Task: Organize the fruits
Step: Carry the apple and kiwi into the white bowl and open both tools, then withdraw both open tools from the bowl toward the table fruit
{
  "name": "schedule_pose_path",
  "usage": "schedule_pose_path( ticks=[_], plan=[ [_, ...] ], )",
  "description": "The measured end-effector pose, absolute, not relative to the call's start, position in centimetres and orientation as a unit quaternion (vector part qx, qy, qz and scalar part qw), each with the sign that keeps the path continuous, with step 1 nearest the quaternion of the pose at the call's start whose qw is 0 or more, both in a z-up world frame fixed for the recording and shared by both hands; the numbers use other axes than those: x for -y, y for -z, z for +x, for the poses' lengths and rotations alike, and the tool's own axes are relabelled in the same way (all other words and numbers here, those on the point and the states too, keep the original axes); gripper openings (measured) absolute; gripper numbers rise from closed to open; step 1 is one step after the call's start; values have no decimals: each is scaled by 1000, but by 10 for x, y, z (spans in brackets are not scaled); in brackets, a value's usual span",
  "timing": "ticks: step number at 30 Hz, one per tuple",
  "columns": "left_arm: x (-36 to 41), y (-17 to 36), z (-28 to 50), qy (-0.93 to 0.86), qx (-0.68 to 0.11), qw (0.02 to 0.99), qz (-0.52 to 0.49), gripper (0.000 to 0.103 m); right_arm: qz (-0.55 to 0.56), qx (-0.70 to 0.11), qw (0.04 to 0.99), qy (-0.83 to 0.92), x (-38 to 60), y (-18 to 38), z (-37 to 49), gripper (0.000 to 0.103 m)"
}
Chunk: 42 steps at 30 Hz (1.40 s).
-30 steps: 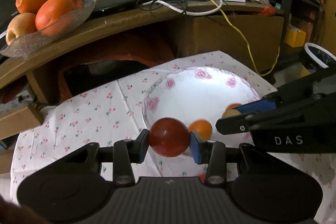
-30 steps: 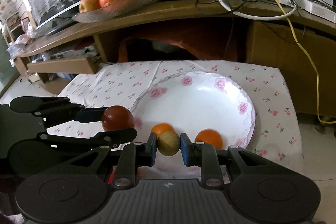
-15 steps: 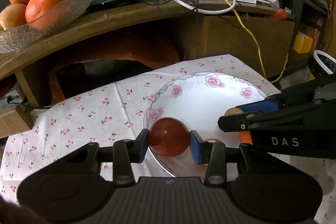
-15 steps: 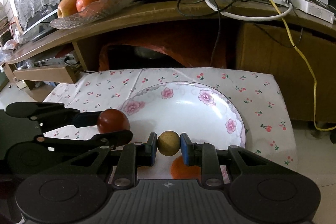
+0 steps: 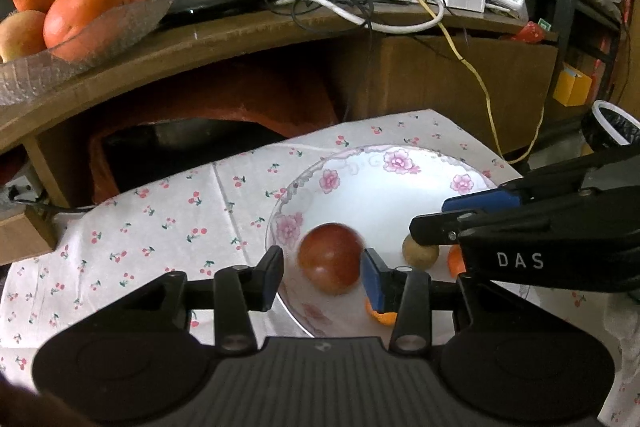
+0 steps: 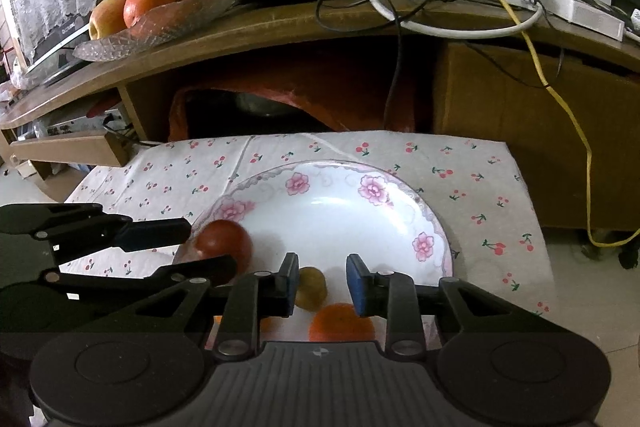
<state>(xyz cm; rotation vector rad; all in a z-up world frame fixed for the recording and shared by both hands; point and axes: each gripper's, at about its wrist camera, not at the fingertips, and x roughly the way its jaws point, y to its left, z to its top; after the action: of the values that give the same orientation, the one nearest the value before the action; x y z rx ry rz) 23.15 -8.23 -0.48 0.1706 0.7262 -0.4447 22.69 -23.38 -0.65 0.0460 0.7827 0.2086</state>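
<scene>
In the lower middle of the left wrist view, the left gripper stood with its fingers spread wide around the red fruit, which lay loose just inside the near rim of the floral plate. Low in the right wrist view, the right gripper was likewise parted, the small brown fruit lying between its pads beside an orange. To finish the release cleanly, both tools would best be drawn straight back without brushing the round fruit, since a nudge could roll the red one over the rim onto the cherry-print cloth.
</scene>
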Motion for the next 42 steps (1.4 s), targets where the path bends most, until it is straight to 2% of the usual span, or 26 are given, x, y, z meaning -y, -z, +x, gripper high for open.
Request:
schedule_pose_path(
  ticks=[13, 27, 42],
  plan=[
    [60, -23, 219, 196, -330, 921, 65, 47, 23, -368, 922, -123, 228, -8, 210, 34],
    [2, -34, 161, 165, -343, 922, 75, 47, -3, -390, 900, -196, 197, -9, 156, 36],
    [-43, 12, 124, 149, -394, 900, 108, 48, -39, -434, 869, -234, 165, 24, 140, 41]
  ],
)
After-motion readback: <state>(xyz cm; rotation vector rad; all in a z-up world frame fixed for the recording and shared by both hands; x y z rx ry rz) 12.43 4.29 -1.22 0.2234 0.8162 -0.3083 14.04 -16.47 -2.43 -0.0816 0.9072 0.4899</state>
